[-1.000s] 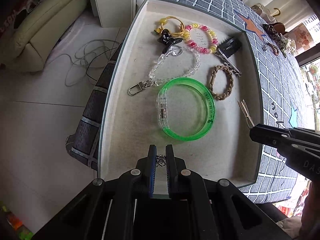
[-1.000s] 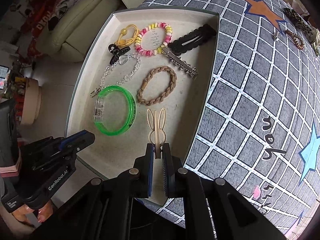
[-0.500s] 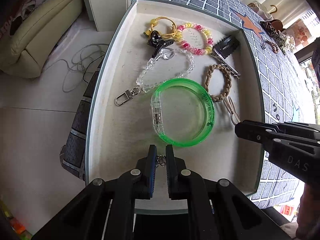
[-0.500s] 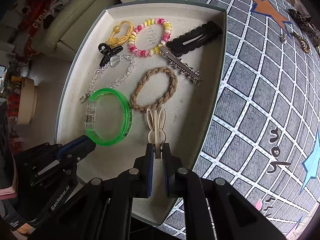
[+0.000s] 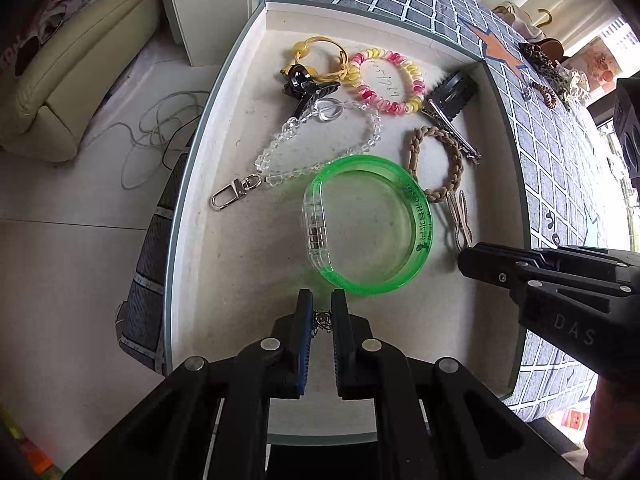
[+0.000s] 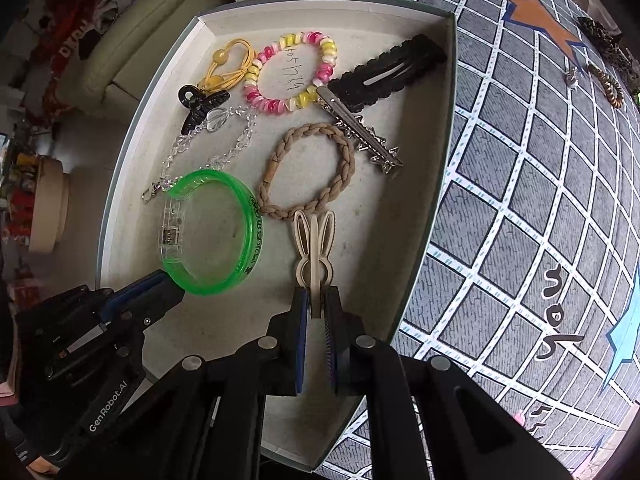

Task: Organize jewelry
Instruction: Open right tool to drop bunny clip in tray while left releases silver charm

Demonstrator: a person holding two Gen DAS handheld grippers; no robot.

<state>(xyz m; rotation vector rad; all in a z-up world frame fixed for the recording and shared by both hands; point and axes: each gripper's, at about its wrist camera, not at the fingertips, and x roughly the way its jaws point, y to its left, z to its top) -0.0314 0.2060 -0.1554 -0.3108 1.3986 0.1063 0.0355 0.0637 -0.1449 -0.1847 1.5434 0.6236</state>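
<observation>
Two hand-held tools hover over a shallow tray (image 6: 448, 92) on a bench covered in a grey grid-pattern cloth (image 6: 520, 200), each carrying a piece of jewelry to be laid among those already sorted. The right tool (image 6: 316, 312) is pressed together on the stem of a beige rabbit-eared clip (image 6: 314, 240), whose ears point at a braided tan bracelet (image 6: 312, 172) and appear almost to touch it. The left tool (image 5: 322, 316) pinches a small, fine metal chain (image 5: 322, 319), barely visible between its jaws, just beside the near rim of a green translucent bangle (image 5: 420, 232).

Farther back in the tray lie a clear bead chain (image 5: 288, 152) with a clasp, a pink-and-yellow coil bracelet (image 6: 292, 76), a yellow hair tie (image 6: 232, 64), a black claw clip (image 6: 200, 104), a black snap clip (image 6: 392, 68) and a silver spiked clip (image 6: 360, 128).

The step in hand appears to be placement. Next, each tool would need to lower its piece onto bare tray floor and spread its jaws, the right one keeping the clip off the braided bracelet, the left one letting the chain drop short of the bangle.
</observation>
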